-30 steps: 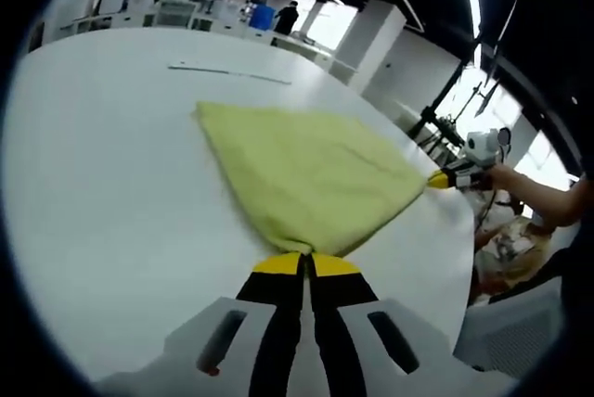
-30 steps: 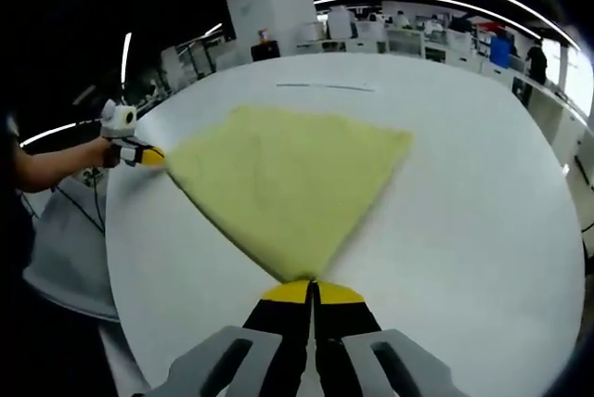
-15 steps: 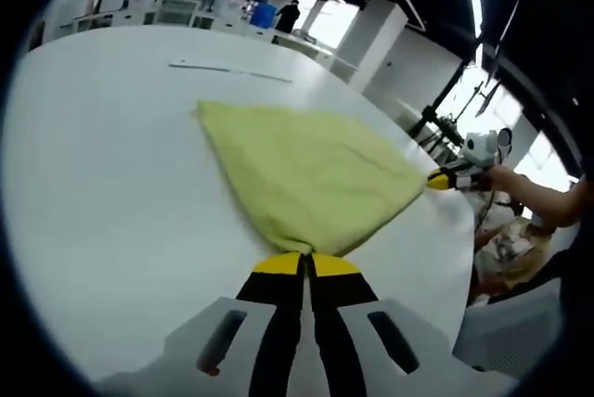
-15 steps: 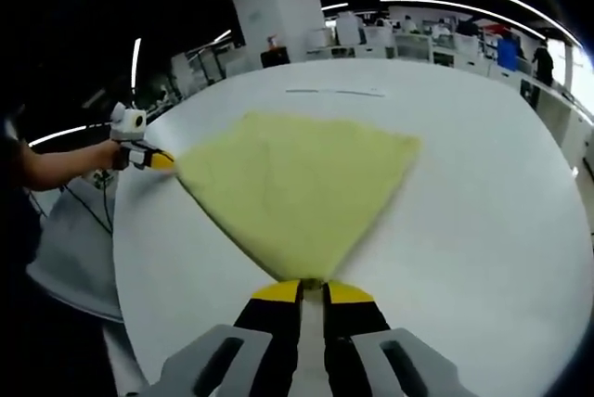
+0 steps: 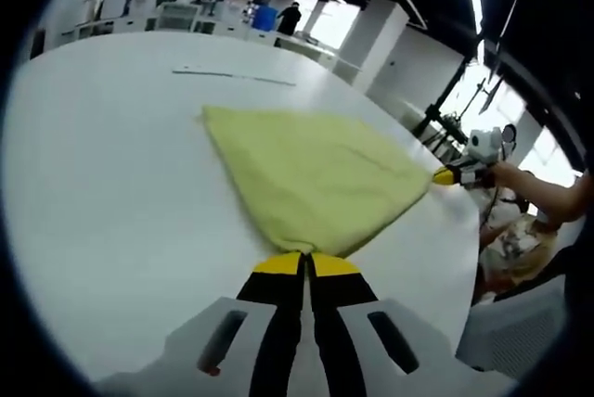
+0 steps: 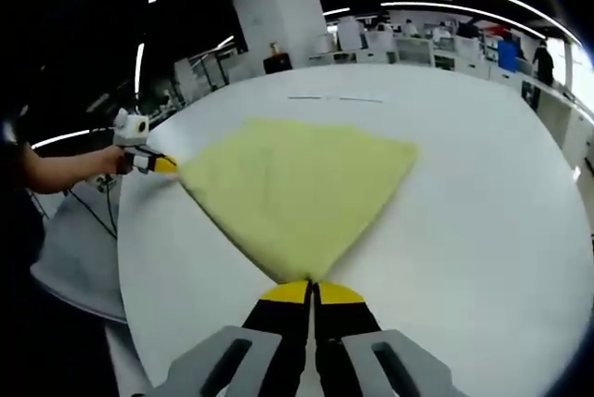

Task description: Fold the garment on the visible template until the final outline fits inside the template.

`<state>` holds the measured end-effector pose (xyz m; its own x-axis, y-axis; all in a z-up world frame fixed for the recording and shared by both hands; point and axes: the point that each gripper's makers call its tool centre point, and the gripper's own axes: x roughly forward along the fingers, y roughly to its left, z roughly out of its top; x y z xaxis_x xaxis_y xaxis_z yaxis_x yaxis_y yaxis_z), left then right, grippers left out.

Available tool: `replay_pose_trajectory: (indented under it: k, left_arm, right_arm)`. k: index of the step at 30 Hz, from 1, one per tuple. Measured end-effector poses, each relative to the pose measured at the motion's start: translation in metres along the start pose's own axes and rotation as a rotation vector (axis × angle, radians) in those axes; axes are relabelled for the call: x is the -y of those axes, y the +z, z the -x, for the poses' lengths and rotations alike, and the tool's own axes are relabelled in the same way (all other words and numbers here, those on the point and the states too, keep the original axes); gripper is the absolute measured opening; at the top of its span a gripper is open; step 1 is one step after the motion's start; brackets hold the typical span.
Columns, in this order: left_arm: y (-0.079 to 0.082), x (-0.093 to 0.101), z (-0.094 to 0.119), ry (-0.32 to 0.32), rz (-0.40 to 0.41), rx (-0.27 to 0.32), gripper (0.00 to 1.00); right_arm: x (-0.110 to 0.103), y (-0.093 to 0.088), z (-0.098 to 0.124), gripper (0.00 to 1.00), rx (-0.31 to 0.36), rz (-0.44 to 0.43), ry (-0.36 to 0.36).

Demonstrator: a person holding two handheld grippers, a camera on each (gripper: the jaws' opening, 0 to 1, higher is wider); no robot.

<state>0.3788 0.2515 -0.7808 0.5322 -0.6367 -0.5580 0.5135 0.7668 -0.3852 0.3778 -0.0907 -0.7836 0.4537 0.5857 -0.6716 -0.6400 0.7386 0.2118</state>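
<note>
Fingers [image 5: 278,264] tipped in yellow on the left gripper [image 5: 304,265] are pressed together on one corner of a yellow-green garment [image 5: 320,177], and the right gripper [image 6: 313,291] pinches a neighbouring corner just as tightly, its jaws closed with the cloth caught between them. In the left gripper view the right gripper appears at the garment's far right corner, held in a person's hand [image 5: 509,174]; in the right gripper view the left gripper sits at the cloth's left corner, gripped by the person's other hand [image 6: 116,161]. Stretched between the two tools, the garment spreads across a white table [image 6: 483,230] as a flat, roughly four-cornered sheet, its near edge drawn taut and its far corners resting on the surface. A thin dark line [image 5: 232,74] marks the tabletop beyond the cloth, well apart from it. Desks, pillars and ceiling light strips of an open office lie behind, with a figure standing near the windows [image 5: 289,17].
</note>
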Motion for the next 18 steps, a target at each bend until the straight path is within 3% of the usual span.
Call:
replay_pose_trajectory:
  k: [7, 12, 14, 18]
  left_arm:
    - [0.002, -0.009, 0.003, 0.032, -0.005, 0.003, 0.00]
    - [-0.011, -0.023, 0.009, 0.092, 0.024, -0.012, 0.00]
    - [-0.007, -0.017, 0.012, 0.052, 0.125, 0.049, 0.00]
    - [-0.008, -0.017, 0.016, 0.056, 0.074, 0.044, 0.00]
  right_arm:
    - [0.001, 0.000, 0.004, 0.00, -0.007, -0.002, -0.004]
    - [0.002, -0.010, 0.002, 0.00, -0.043, -0.004, -0.020]
    - [0.002, -0.012, 0.003, 0.00, -0.042, -0.013, -0.022]
    - [0.003, -0.011, 0.005, 0.00, -0.029, -0.020, -0.019]
